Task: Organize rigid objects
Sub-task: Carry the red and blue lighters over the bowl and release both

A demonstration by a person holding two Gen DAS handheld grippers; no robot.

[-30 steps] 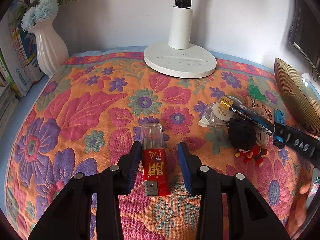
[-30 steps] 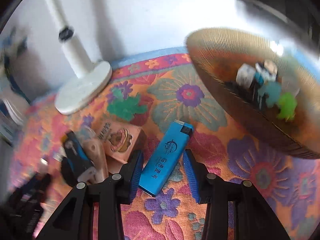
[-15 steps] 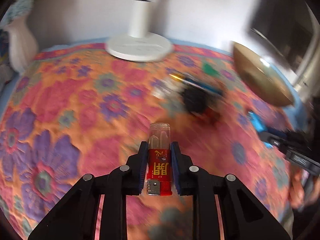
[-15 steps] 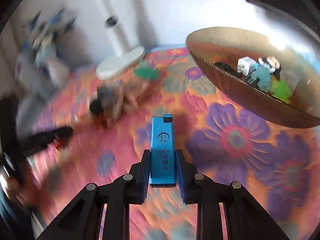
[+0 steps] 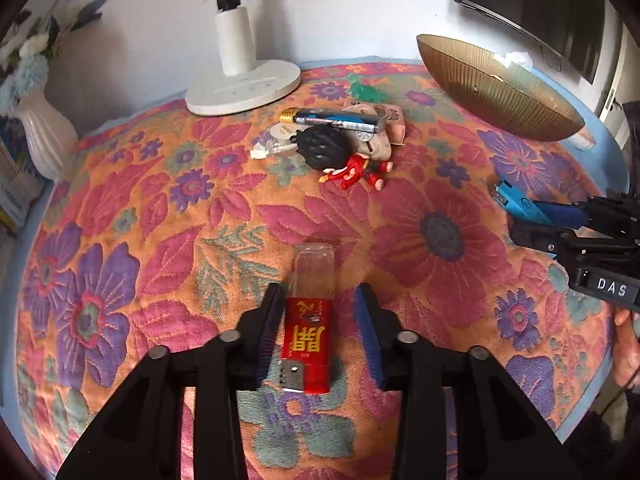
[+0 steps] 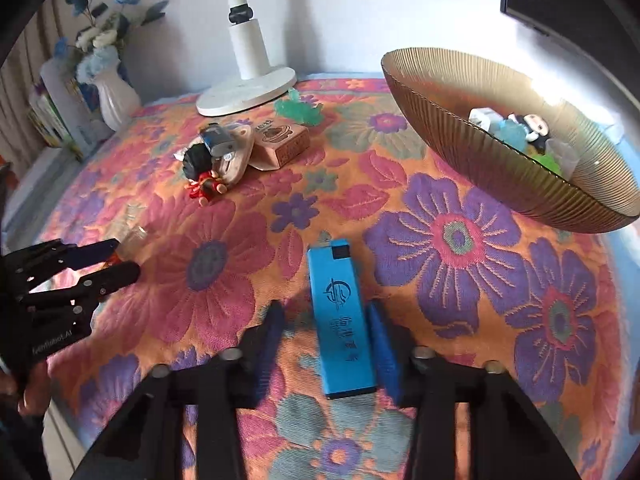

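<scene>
Ribbed amber glass bowl point(image 6: 460, 92) with small toy figures point(image 6: 534, 128) inside

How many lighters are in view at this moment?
2. The red lighter lies on the floral cloth between the left gripper's opening jaws; the blue lighter lies between the right gripper's opening jaws. Others may hide in the bowl.

We see a red lighter point(image 5: 307, 334) with a clear upper half and a blue lighter point(image 6: 341, 320), each lying flat on the flowered cloth point(image 6: 224, 216) near its front edge, well apart from each other
</scene>
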